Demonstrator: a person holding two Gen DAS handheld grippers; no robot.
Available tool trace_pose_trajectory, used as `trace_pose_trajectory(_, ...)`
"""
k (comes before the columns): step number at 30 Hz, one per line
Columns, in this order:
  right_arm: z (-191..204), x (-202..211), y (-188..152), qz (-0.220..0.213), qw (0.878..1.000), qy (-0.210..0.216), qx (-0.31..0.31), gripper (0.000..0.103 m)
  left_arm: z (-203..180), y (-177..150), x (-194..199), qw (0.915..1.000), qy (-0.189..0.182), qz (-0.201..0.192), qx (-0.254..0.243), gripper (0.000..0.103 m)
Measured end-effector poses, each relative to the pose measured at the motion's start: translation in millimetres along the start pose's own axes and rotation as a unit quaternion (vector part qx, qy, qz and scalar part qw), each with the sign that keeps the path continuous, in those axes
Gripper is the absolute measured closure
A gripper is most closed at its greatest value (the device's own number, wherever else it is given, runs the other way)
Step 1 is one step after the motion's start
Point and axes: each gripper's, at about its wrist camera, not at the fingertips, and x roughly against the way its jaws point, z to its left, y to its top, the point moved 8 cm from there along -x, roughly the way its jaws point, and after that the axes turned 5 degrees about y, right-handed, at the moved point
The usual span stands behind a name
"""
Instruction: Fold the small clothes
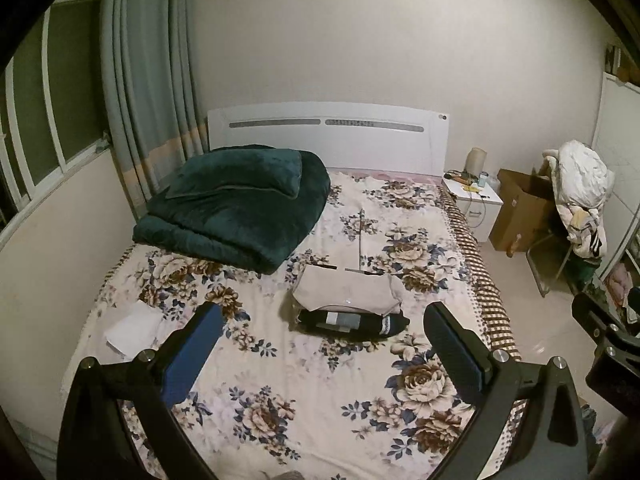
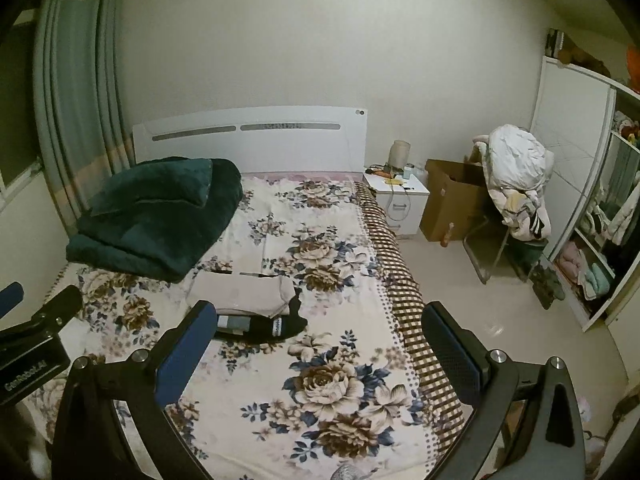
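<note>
A folded beige garment [image 1: 348, 292] lies in the middle of the floral bedsheet [image 1: 320, 392], with a folded dark garment with grey and white bands [image 1: 352, 322] against its near edge. Both also show in the right wrist view, the beige garment [image 2: 240, 294] and the dark garment [image 2: 260, 324]. My left gripper [image 1: 324, 320] is open and empty, held above the bed short of the clothes. My right gripper [image 2: 320, 320] is open and empty, to the right of the clothes, over the bed's right half.
A folded dark green quilt [image 1: 236, 208] sits at the bed's head on the left. A white folded item [image 1: 132, 328] lies near the left edge. A nightstand [image 1: 474, 200], a cardboard box [image 1: 520, 208] and a chair piled with clothes [image 1: 580, 200] stand right of the bed.
</note>
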Motion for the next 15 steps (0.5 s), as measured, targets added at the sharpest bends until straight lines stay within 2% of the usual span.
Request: trace_pose_trajectory(15, 4, 11, 1, 0.004, 1.000, 0.013, 0.005, 0.000, -1, -1, 15, 1.0000, 0.001, -0.006, 0.003, 0.000)
